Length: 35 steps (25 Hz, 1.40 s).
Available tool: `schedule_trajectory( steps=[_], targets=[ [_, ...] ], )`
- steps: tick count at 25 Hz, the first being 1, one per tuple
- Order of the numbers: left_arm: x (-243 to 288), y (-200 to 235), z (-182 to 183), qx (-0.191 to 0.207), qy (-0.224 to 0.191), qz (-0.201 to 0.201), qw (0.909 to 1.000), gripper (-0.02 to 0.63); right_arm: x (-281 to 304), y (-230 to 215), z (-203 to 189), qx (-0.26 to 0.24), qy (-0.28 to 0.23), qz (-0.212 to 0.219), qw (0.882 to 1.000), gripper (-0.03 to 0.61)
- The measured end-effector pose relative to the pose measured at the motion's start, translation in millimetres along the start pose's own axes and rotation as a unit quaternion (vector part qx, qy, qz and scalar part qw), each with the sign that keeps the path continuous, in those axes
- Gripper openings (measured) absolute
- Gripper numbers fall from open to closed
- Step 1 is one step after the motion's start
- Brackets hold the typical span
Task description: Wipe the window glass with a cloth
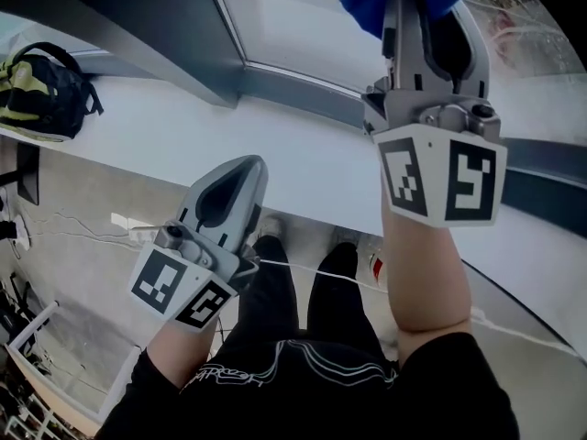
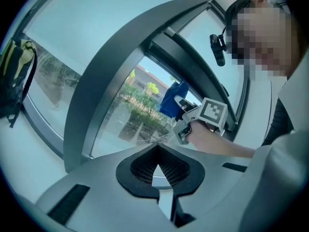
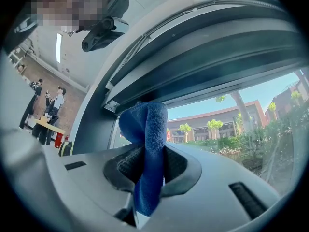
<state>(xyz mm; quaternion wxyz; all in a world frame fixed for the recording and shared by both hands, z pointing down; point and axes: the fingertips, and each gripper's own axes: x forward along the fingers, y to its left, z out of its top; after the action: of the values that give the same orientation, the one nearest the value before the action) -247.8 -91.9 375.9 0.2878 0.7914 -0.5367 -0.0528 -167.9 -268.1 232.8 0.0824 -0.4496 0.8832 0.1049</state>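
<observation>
- Glass comes first: the window glass (image 1: 293, 16) fills the top of the head view, and both gripper views show trees and buildings beyond it. It is a hard, smooth, breakable pane, so I judge it wants even, moderate pressure, not a shove.
- Dark grey window frame (image 1: 183, 39) runs diagonally beside the pane, and a white sill (image 1: 229, 145) lies below it.
- A black and yellow backpack (image 1: 41, 90) sits on the sill at far left, well apart from the work.
- The right gripper (image 1: 417, 12) is held up toward the pane with its jaws clamped on the cloth. Its own view shows the fabric pinched between the pads.
- The left gripper (image 1: 234, 186) hangs lower, over the sill's edge, its jaws closed together with nothing between them.
- The blue cloth (image 3: 147, 129) stands in a bunched fold above the right gripper's jaws, with a tail hanging below them.
  - It sits close to the pane near the frame; I cannot tell whether it actually touches.
  - It looks like soft, light terry that will flop and fold and slide easily on glass.
  - The hold at mid-fold seems sound, since enough fabric sticks out in front to meet the glass before the hard jaws do.
</observation>
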Motion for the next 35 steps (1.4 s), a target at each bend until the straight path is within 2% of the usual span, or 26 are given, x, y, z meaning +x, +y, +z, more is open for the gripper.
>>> schedule_trajectory(
  steps=[7, 15, 23, 35],
  targets=[
    [44.9, -65.7, -36.2, 0.005, 0.032, -0.031, 0.999, 0.006, -58.7, -79.0, -2.9, -0.013, 0.011, -0.034, 0.999, 0.063],
    [98.1, -148.6, -57.0, 0.016, 0.059, -0.069, 0.9957, 0.006, -115.9, -164.8, 15.3, -0.025, 0.017, -0.064, 0.997, 0.063],
    [137.5, -213.9, -82.8, 0.029, 0.077, -0.097, 0.9919, 0.006, -181.1, -246.2, 21.1, -0.052, 0.026, -0.096, 0.994, 0.063],
    [195.5, -304.9, -134.7, 0.048, 0.111, -0.142, 0.9824, 0.006, -287.8, -387.8, 26.7, -0.082, 0.034, -0.205, 0.975, 0.063]
  ],
)
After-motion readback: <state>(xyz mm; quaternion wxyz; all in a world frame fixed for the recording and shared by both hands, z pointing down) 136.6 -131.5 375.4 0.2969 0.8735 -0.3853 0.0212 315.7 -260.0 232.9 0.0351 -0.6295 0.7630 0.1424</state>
